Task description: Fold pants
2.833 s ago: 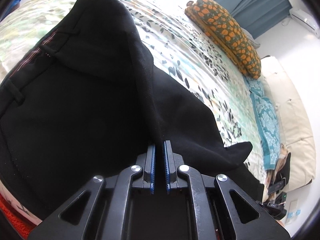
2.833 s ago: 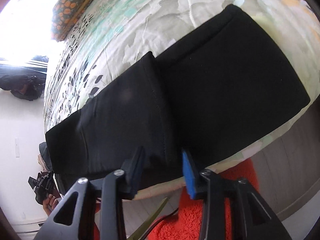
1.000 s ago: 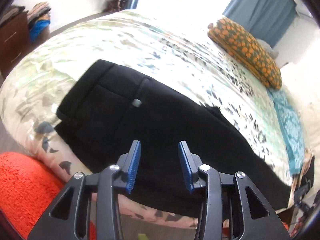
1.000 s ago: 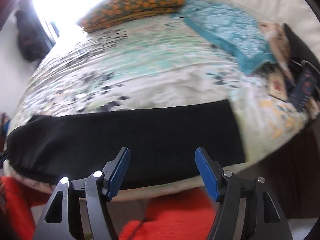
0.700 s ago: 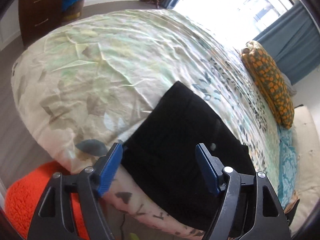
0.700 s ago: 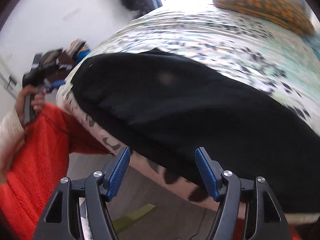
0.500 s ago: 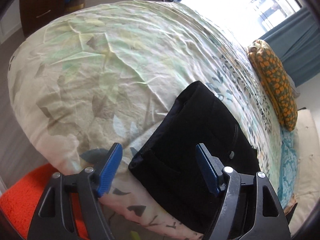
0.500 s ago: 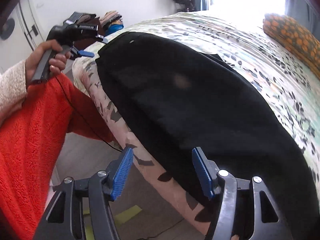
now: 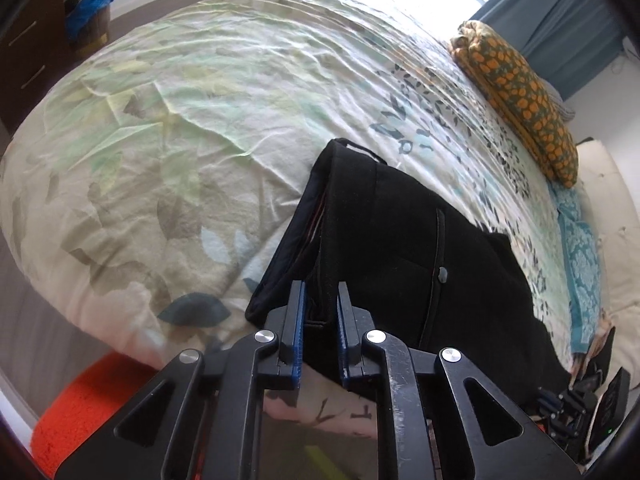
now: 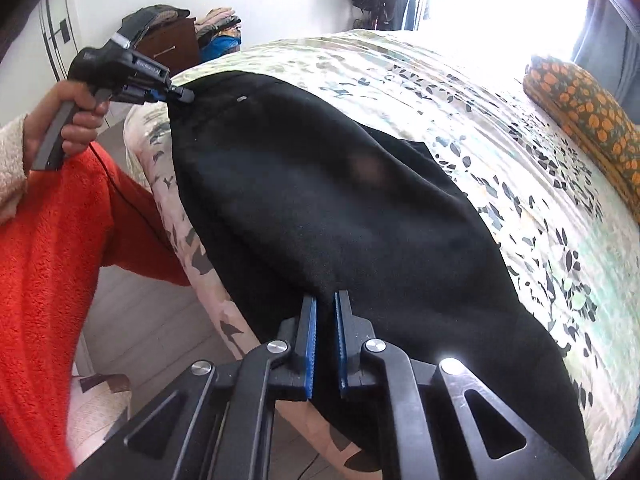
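The black pants (image 9: pixel 400 248) are laid along the bed (image 9: pixel 200 100) edge. The waistband, at 6 o'clock, is being clamped by the closing left gripper (image 9: pixel 322 300); the near long edge is pinched by the right gripper (image 10: pixel 325 312). If only the top layer is caught, the fold may come out uneven.

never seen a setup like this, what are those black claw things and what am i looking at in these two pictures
No robot: a person holds a pair of hand-held tongs in each hand, each with a wide-angle camera looking along its blue-padded fingers. One picture comes from the left tongs, the other from the right tongs. Black pants lie along the near edge of a bed with a leaf-print cover; an orange-patterned pillow sits at the far end. The left tongs are closing on the waistband end. The right tongs are shut on the near edge farther along. The right view also shows the left tongs from outside, gripped by the person's hand.
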The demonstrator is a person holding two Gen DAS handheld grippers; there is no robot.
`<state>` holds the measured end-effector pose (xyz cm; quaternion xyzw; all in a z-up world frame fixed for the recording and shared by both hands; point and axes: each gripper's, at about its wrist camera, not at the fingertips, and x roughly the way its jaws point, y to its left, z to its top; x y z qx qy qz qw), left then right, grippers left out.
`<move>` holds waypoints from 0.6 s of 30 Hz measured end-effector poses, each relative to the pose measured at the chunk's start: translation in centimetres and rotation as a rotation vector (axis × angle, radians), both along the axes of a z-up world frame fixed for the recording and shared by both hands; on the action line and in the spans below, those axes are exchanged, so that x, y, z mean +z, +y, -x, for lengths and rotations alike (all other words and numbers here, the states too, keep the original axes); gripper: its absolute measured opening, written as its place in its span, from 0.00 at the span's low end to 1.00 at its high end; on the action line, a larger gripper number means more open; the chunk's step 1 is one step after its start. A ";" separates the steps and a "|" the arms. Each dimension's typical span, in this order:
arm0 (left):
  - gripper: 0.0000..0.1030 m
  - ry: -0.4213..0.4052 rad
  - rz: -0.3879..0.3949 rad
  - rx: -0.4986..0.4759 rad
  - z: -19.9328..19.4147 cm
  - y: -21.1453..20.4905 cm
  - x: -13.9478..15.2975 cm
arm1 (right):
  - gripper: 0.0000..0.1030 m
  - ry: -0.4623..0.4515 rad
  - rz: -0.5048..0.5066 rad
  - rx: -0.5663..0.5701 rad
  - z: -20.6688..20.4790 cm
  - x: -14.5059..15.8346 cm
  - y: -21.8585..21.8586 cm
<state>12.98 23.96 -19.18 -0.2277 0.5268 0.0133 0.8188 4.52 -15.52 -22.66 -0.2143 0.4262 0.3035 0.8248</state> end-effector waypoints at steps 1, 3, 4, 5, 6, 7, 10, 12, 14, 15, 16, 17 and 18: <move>0.12 0.030 -0.017 -0.012 0.2 -0.2 -0.4 | 0.09 0.027 0.000 0.004 -0.1 -0.3 0.0; 0.13 0.068 -0.079 -0.033 0.3 -0.7 -1.3 | 0.09 0.067 0.030 0.020 -0.3 -1.9 0.3; 0.14 0.076 -0.107 -0.038 0.3 -1.1 -1.4 | 0.09 0.087 0.054 0.027 -0.3 -2.9 0.5; 0.17 0.083 -0.135 -0.037 0.2 -1.4 -1.4 | 0.10 0.106 0.069 0.029 -0.4 -3.8 0.7; 0.30 0.091 -0.174 -0.028 0.2 -1.6 -1.1 | 0.12 0.121 0.078 0.022 -0.6 -4.4 0.7; 0.43 0.091 -0.216 -0.012 0.1 -1.7 -0.6 | 0.20 0.139 0.075 0.012 -0.8 -4.6 0.7; 0.63 0.045 -0.380 0.117 1.1 -0.6 1.9 | 0.67 0.194 0.017 -0.001 -0.8 -3.6 0.1; 0.64 -0.043 -0.380 0.199 2.3 0.3 4.1 | 0.74 0.189 -0.049 0.007 -0.4 -1.8 -1.5; 0.65 -0.123 -0.311 0.213 3.2 0.2 5.7 | 0.74 0.188 -0.110 -0.033 -0.6 -0.1 -3.7; 0.66 -0.153 -0.271 0.190 3.3 -0.4 6.1 | 0.74 0.184 -0.146 -0.076 -1.0 0.7 -5.1; 0.68 -0.174 -0.231 0.150 3.1 -1.4 6.2 | 0.74 0.181 -0.187 -0.128 -1.7 1.4 -6.6; 0.69 -0.185 -0.190 0.101 2.8 -2.8 6.0 | 0.74 0.181 -0.224 -0.190 -2.7 1.8 -8.1; 0.71 -0.181 -0.149 0.049 2.3 -4.3 5.3 | 0.74 0.183 -0.246 -0.260 -3.7 1.9 -9.5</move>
